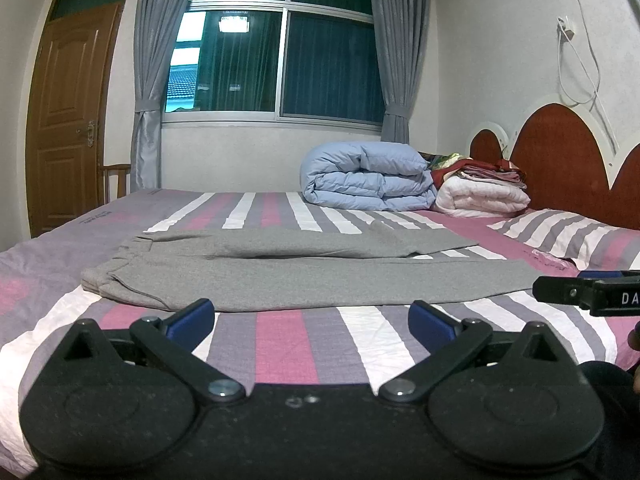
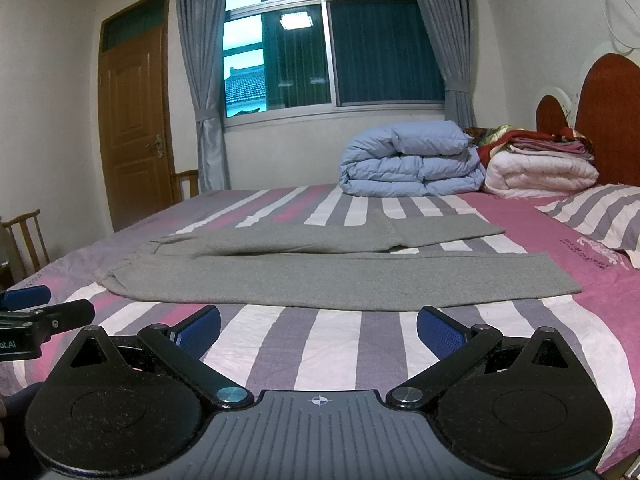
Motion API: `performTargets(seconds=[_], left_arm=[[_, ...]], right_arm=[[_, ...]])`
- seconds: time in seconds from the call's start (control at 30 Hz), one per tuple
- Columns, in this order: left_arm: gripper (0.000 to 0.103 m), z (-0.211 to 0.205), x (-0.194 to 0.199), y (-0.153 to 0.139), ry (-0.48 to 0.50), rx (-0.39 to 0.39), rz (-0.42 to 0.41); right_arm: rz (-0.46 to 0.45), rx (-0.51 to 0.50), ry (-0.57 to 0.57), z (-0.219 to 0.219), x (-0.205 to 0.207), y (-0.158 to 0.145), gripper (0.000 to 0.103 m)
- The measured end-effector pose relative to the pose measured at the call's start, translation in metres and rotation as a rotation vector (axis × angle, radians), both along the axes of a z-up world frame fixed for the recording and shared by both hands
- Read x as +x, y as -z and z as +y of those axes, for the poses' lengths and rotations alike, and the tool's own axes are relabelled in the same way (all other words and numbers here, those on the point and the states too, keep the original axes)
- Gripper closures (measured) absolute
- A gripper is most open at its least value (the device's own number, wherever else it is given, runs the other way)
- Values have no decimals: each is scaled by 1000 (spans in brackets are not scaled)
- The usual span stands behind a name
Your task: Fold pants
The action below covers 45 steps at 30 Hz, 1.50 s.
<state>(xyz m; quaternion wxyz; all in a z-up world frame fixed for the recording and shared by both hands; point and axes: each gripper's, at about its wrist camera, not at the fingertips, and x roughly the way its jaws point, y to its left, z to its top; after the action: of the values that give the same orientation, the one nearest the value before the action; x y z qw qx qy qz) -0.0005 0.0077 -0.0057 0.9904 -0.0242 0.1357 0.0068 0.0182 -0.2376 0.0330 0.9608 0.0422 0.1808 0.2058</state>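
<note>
Grey pants point(image 1: 304, 276) lie flat on the striped bed, waistband to the left, both legs running right; the far leg is partly creased. They also show in the right wrist view point(image 2: 320, 276). My left gripper point(image 1: 310, 322) is open and empty, just short of the near leg's edge. My right gripper point(image 2: 318, 330) is open and empty, also just short of that near edge. The right gripper's tip shows in the left wrist view at the right edge point(image 1: 588, 290); the left gripper's tip shows in the right wrist view at the left edge point(image 2: 44, 316).
A folded blue duvet point(image 1: 368, 182) and a white quilt with folded clothes point(image 1: 480, 196) sit at the bed's far side by the red headboard point(image 1: 560, 156). A striped pillow point(image 1: 568, 236) lies at the right. A wooden chair point(image 2: 24, 240) and door point(image 2: 136, 124) stand left.
</note>
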Motion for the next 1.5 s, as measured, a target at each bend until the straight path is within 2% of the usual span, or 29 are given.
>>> performTargets(seconds=[1.3,1.4,1.5], left_arm=[[6,-1,0,0,0,5,2],[6,4,0,-1,-17,-12,16],[6,21,5,-4,-42,-53,53]], right_arm=[[5,4,0,0,0,0,0],[19,16,2,-3,4,1,0],[24,46,-42,-7,13,-4,0]])
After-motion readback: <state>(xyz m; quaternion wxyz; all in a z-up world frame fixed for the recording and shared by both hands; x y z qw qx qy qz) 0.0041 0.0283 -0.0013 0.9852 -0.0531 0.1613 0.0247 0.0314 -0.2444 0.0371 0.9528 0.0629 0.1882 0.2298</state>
